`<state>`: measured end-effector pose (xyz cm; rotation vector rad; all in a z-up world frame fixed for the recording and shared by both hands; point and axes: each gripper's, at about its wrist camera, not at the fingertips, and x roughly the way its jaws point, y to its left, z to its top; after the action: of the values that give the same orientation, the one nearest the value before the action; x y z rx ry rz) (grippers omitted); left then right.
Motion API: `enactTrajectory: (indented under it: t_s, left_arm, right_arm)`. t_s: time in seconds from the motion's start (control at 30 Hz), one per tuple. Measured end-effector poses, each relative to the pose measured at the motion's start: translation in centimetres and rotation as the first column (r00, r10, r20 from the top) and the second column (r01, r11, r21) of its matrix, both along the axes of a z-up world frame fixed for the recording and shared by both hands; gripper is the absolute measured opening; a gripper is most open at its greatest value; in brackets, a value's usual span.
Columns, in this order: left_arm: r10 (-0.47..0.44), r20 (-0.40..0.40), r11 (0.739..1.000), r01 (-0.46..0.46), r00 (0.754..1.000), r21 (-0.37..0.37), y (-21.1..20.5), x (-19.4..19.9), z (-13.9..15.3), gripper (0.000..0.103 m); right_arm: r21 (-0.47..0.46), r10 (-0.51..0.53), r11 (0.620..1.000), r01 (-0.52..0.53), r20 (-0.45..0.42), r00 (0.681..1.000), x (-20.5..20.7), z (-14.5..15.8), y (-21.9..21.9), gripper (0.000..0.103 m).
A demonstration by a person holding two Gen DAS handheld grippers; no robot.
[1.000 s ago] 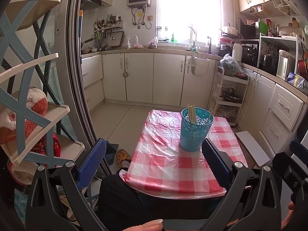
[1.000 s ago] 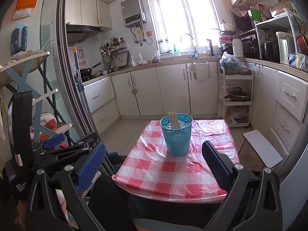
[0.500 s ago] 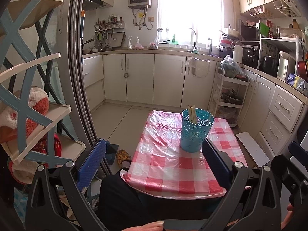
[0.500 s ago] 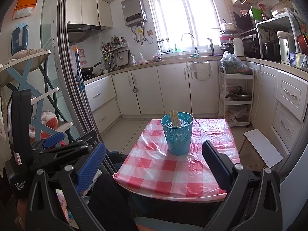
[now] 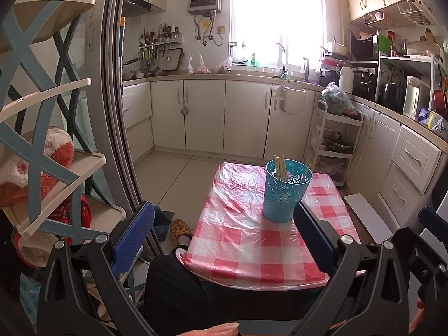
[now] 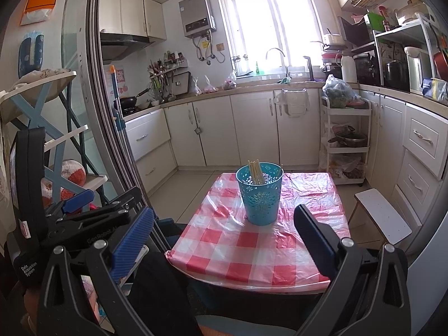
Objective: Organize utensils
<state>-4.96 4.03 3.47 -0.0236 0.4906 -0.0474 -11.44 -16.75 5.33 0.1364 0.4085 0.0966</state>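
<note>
A turquoise perforated cup [image 5: 285,191] [image 6: 261,193] stands upright on a small table with a red-and-white checked cover [image 5: 252,240] [image 6: 252,252]. Several pale chopsticks [image 5: 280,168] [image 6: 256,172] stick up out of the cup. My left gripper [image 5: 224,224] is held back from the table's near edge, open, with nothing between its blue pads. My right gripper [image 6: 224,224] is likewise open and empty, short of the table. The left gripper's body [image 6: 84,218] shows at the left of the right wrist view.
A person's dark-clad leg [image 5: 173,285] lies under the table's near edge, with a patterned slipper [image 5: 179,228] on the floor. A blue-and-cream shelf rack [image 5: 42,145] stands left beside a sliding door frame [image 5: 120,128]. A white stool [image 6: 383,218] and trolley [image 6: 347,140] stand right.
Both views have shifted slightly; the cup sits a little further right and higher in each frame. Both grippers stay open and empty, and nothing on the table has moved.
</note>
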Motion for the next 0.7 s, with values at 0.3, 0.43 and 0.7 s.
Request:
enactTrajectory:
  t_s: [0.3, 0.43, 0.7]
  left_arm:
    - [-0.001, 0.001, 1.000, 0.001, 1.000, 0.000, -0.01, -0.08, 0.11, 0.096]
    - [-0.001, 0.000, 1.000, 0.001, 1.000, 0.000, -0.01, -0.08, 0.07, 0.096]
    - [-0.001, 0.000, 1.000, 0.001, 1.000, 0.000, 0.00, -0.06, 0.06, 0.096]
  right_arm:
    - [0.000, 0.009, 1.000, -0.009, -0.010, 1.000, 0.10, -0.03, -0.12, 0.096]
    - [-0.001, 0.009, 1.000, -0.009, -0.011, 1.000, 0.12, -0.03, -0.07, 0.096]
    - [0.000, 0.012, 1.000, -0.012, -0.016, 1.000, 0.32, -0.05, -0.18, 0.096]
